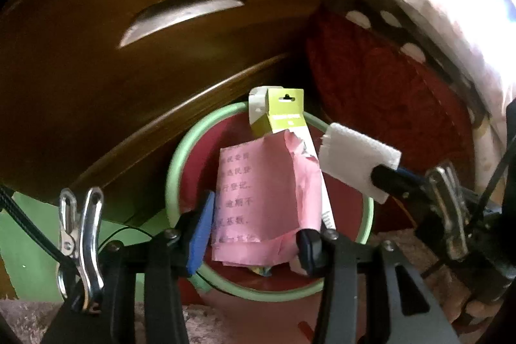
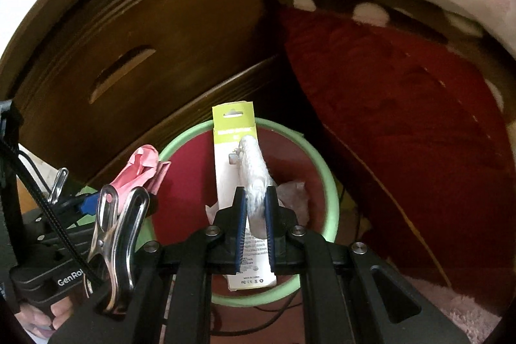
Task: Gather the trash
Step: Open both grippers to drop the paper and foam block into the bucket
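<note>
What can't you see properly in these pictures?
- Bottom of the green-rimmed bin: left wrist view, hidden by the pink paper between the left gripper fingers.
- Small print on the green and white package: right wrist view, too small, partly covered by the right gripper.
- White foam piece: left wrist view, its lower end hidden by the right gripper.
- Wooden cabinet: cut off by the edge.

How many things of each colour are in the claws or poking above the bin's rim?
Pink paper: 1
White foam: 1
Green box: 1
Total: 3
</note>
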Available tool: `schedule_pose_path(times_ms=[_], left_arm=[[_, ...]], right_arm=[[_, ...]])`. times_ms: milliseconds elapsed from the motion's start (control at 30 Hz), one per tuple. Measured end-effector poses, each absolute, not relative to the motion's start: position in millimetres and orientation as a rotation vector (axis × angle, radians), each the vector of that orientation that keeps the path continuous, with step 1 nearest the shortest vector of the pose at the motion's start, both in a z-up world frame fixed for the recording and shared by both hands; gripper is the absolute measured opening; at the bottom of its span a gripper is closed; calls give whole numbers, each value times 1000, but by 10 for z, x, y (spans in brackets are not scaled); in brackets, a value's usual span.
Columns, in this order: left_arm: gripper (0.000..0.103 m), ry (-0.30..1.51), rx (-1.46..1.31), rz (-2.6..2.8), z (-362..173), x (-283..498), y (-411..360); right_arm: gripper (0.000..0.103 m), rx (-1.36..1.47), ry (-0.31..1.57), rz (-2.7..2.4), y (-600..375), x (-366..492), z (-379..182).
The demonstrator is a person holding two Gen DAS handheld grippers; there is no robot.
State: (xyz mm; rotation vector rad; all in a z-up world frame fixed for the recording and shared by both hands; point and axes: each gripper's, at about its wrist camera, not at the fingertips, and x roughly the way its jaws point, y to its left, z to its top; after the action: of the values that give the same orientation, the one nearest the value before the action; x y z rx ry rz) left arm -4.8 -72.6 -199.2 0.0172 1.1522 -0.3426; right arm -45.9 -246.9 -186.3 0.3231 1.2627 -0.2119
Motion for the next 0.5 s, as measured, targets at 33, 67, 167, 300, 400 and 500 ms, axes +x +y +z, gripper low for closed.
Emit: schedule_pose_path(times_ms=[33,67,167,300,400,500], left_arm=[[47,1151,18,-344,-1992,-48,-738],[50,1150,23,-335,-1990,-49,-748],[58,1143,33,-306,-1980,-53,-756],[63,1156,25,-296,-1988,-73,-745],[64,1157,37,-297,-1999,-95,-753],[65,1144,42,-300,-1972,-122,-761]], right_arm=[[10,316,1267,-214,-2458,-452,-1880],[10,309,1271,-218,-2448,-448,-1892],[24,300,1280,-238,-2446,-450,-1915],[35,290,1267,-252,-2428,-402,-1923],[37,289,1254,-243,-2419,-407,-1879],[37,296,1242,-224,-2401,-428,-1808]])
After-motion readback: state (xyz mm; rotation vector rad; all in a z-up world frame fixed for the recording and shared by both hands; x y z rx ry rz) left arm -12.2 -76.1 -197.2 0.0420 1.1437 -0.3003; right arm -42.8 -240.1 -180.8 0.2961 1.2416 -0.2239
